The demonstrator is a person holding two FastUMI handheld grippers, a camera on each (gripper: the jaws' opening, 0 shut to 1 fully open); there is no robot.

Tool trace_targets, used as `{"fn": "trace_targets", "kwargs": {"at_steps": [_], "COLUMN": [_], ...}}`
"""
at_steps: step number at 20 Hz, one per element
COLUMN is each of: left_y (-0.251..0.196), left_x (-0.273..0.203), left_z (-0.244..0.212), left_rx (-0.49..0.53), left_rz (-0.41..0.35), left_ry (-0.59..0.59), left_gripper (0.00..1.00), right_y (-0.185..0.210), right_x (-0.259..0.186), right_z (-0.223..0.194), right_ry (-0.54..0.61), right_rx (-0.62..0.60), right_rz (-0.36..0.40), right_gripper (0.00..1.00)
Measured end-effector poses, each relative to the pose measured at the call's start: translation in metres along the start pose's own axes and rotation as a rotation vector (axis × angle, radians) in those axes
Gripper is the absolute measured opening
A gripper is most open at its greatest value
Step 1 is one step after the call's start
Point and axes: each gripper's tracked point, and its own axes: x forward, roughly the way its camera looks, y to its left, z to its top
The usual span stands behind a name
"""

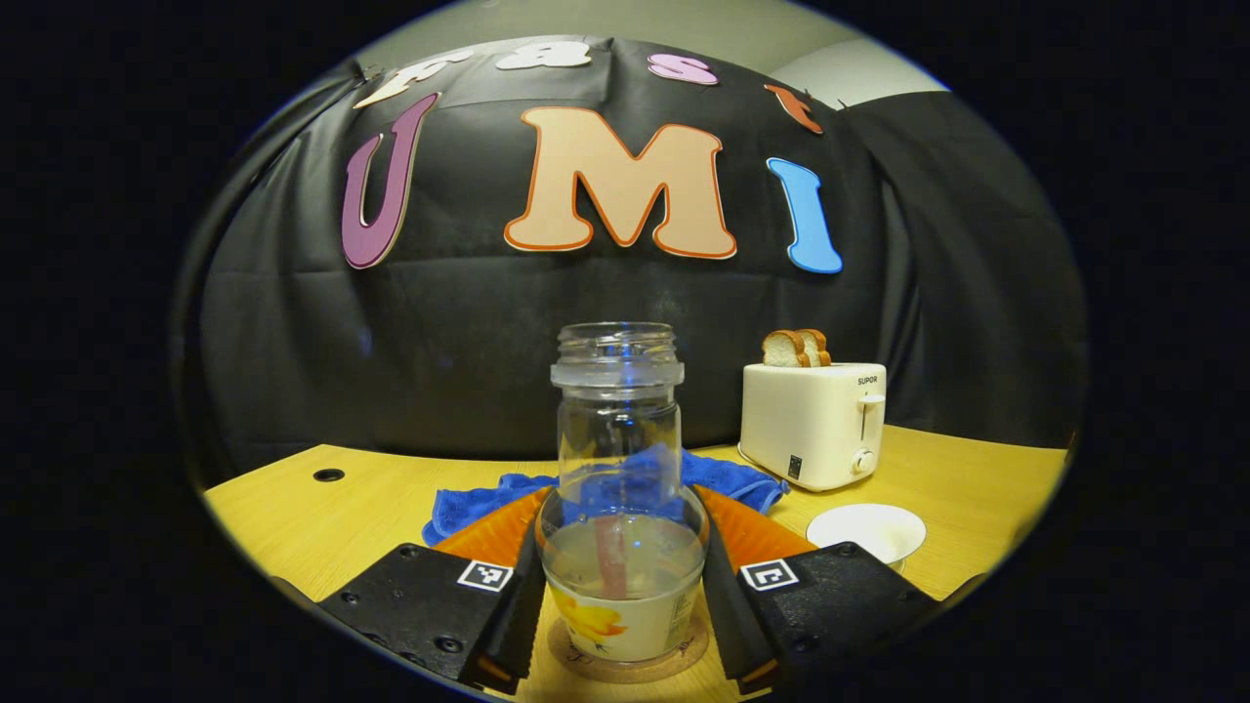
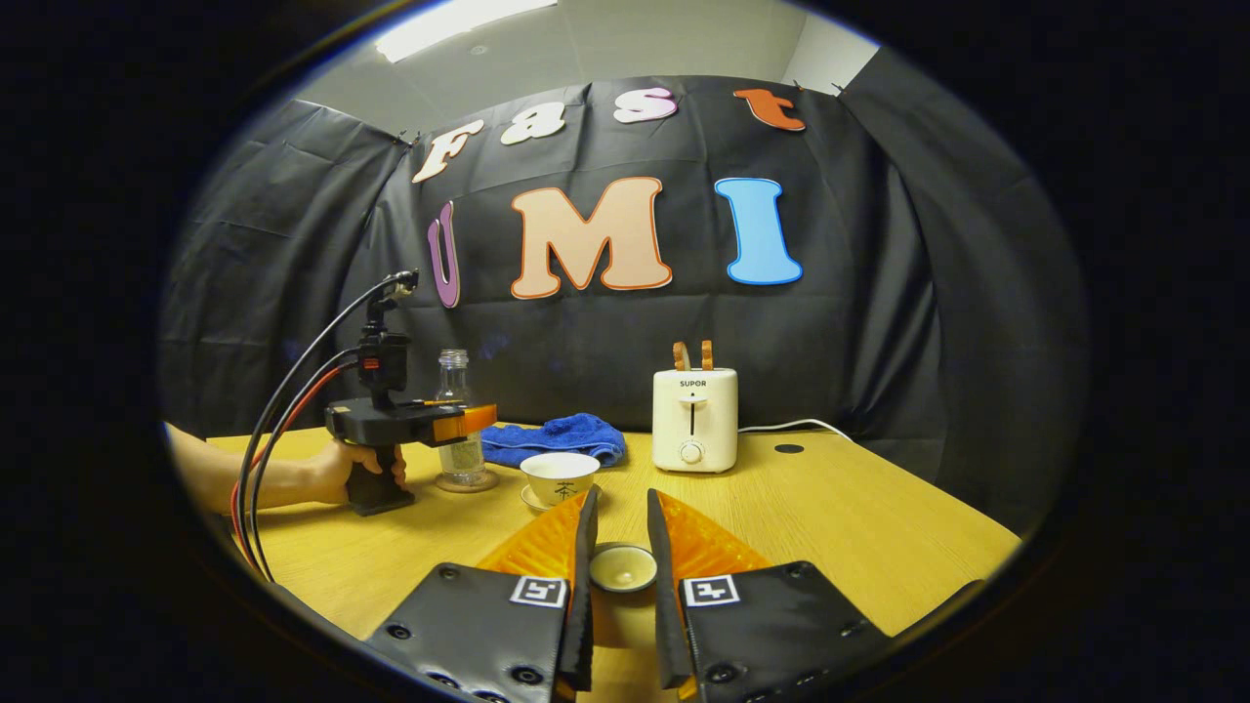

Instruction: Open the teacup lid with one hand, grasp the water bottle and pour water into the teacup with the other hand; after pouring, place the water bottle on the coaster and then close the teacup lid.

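Water bottle [image 1: 619, 488] sits lower centre of the left gripper view, upright on the coaster [image 1: 625, 662], part full. Left gripper [image 1: 621, 596] jaws flank its base; can't tell if they press or just sit beside it.

Right gripper [image 2: 619, 571] at bottom centre of its view, jaws clamped on the teacup lid [image 2: 622, 567], low above the tabletop [image 2: 859, 527]. Teacup [image 2: 560, 477] is uncovered, mid-frame, near the bottle; can't see whether there's water in it.

Risks:
- pulling back with jaws dragging tips the bottle
- off-centre lid approach knocks the teacup on its saucer
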Motion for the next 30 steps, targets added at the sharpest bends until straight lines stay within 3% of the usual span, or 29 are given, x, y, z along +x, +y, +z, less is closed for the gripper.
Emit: {"fn": "trace_targets", "kwargs": {"at_steps": [10, 13, 30], "left_y": [0.0, 0.003, 0.005], "left_x": [0.0, 0.001, -0.017], "left_z": [-0.007, -0.003, -0.006], "left_rx": [0.038, 0.022, -0.001], "left_rz": [0.013, 0.017, 0.023], "left_ry": [0.029, 0.004, 0.016], "left_gripper": [0.75, 0.98, 0.98], "right_y": [0.0, 0.0, 0.0], "right_x": [0.0, 0.0, 0.0], "right_z": [0.0, 0.0, 0.0], "right_ry": [0.0, 0.0, 0.0], "right_rx": [-0.001, 0.0, 0.0], "right_rz": [0.0, 0.0, 0.0], "right_gripper": [0.29, 0.29, 0.29]}}
